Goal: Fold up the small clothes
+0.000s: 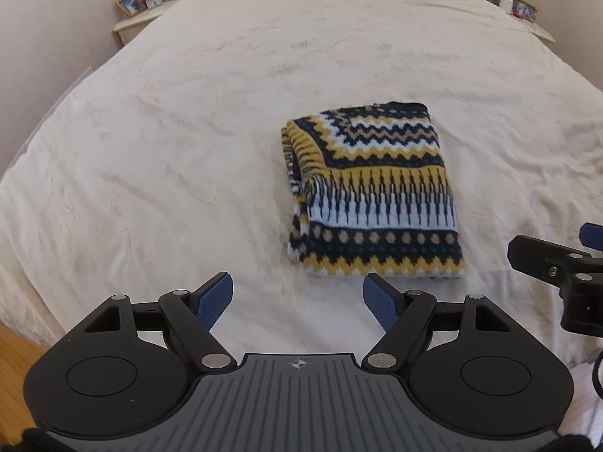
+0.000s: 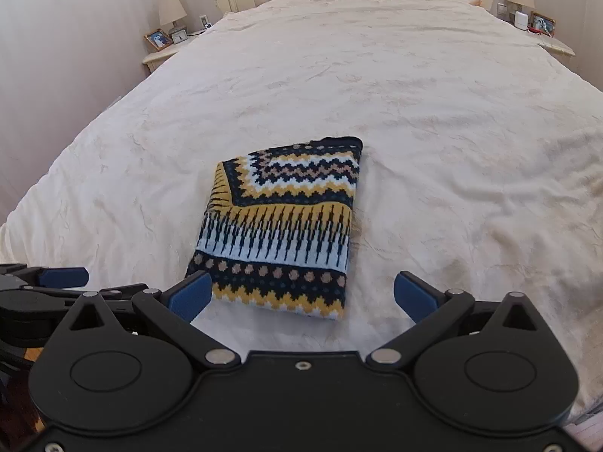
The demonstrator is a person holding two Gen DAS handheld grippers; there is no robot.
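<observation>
Folded sweater (image 2: 280, 226) lies on bed just beyond both empty, spread tongs

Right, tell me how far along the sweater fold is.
Done: the sweater lies in a compact folded rectangle on the bed. In hand: nothing; the left gripper and right gripper are both open and clear of it. Left: perhaps tidying the bunched left edge; no other clothes are in view.

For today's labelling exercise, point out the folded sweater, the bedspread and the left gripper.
folded sweater (image 2: 279, 233), right wrist view, middle of top layer.
bedspread (image 1: 169, 150), left wrist view, bare cream fabric.
left gripper (image 1: 297, 301), left wrist view, between its fingertips.
</observation>
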